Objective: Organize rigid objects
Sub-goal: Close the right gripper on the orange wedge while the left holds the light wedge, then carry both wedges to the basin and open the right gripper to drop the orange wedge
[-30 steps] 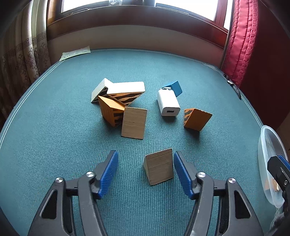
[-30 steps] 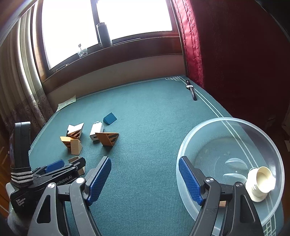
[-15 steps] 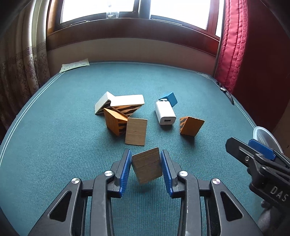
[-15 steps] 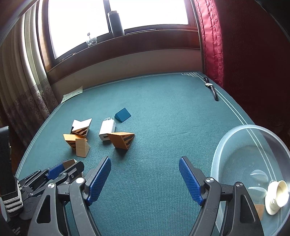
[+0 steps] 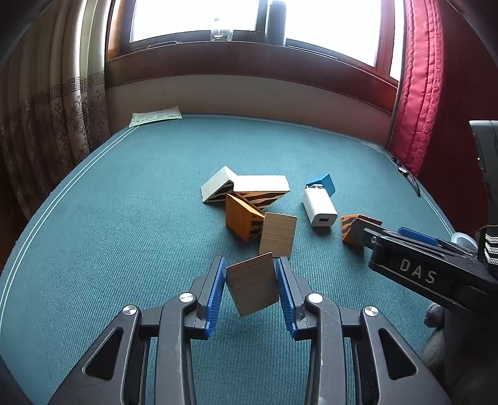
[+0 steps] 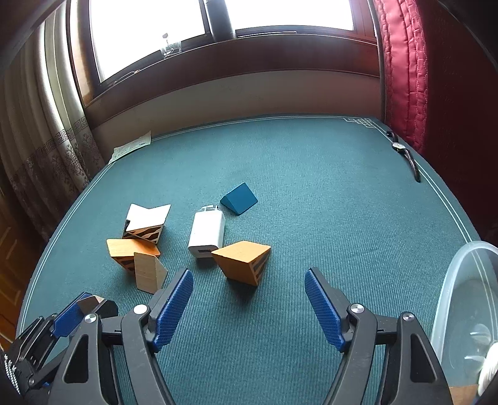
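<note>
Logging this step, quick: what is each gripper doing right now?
Left gripper: shut on the plain wooden block, lifted off the cloth.
Right gripper: jaws closing, nothing between them.

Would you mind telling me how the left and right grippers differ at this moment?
The left gripper is shut on a plain wooden block, lifted clear of the green table; the right gripper holds nothing, its jaws closing short of the orange striped block. Both have blue pads and point down toward the table.

Blown-out window [image 5: 199,18] backlights sharp frames; fisheye edges darken, perhaps slightly blurred.
</note>
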The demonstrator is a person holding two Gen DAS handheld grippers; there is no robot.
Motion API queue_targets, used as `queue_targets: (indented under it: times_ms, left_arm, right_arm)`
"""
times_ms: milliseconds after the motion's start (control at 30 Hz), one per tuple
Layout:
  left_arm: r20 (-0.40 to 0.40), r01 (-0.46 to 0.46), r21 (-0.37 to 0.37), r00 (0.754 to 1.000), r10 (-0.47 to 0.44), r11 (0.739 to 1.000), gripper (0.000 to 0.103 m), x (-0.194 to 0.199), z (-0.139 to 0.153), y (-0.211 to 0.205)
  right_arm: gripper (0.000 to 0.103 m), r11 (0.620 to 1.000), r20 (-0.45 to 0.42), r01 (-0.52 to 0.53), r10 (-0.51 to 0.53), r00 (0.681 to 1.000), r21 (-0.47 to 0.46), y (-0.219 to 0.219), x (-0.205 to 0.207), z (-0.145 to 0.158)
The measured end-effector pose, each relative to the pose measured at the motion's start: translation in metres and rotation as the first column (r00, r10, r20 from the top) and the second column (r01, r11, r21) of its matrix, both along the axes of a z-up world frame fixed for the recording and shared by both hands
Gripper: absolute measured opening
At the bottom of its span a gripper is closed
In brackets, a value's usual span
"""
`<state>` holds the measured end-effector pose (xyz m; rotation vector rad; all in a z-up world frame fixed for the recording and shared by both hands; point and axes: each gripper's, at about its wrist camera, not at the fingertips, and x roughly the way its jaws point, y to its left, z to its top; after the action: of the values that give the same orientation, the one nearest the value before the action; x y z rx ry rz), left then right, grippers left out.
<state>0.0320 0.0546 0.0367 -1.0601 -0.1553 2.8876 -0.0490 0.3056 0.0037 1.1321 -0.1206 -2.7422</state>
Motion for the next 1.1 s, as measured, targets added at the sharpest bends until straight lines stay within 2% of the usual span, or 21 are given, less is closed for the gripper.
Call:
queue_targets:
  times_ms: [167, 233, 467, 767, 1100]
  left_arm:
    - [0.009, 0.001, 0.007, 1.0, -0.001, 1.0, 0.034, -0.002, -0.002, 0.001]
    - [0.015, 0.0, 0.01, 1.0, 0.0, 1.0, 0.034, -0.002, -0.003, 0.001]
    - [0.031, 0.005, 0.02, 0.999, -0.006, 1.0, 0.034, -0.005, -0.005, 0.001]
    - [0.032, 0.007, 0.02, 0.999, -0.008, 1.0, 0.034, -0.005, -0.006, 0.002]
    - [0.026, 0.009, 0.016, 1.0, -0.01, 1.0, 0.034, -0.004, -0.006, 0.004]
  right_arm:
    - [0.069, 1.0, 0.021, -0.007, 0.007, 1.0, 0.029, -0.009, -0.017, -0.008]
    - [0.06, 0.999, 0.036, -0.005, 0.003, 0.999, 0.047, -0.011, -0.024, -0.013]
    - [0.041, 0.998, 0.048, 0.002, -0.005, 0.999, 0.062, -0.014, -0.03, -0.017]
    - [0.037, 0.998, 0.034, 0.002, -0.004, 0.999, 0.055, -0.012, -0.02, -0.011]
    - [0.037, 1.0, -0.011, 0.024, -0.024, 1.0, 0.011, 0.008, 0.016, 0.009]
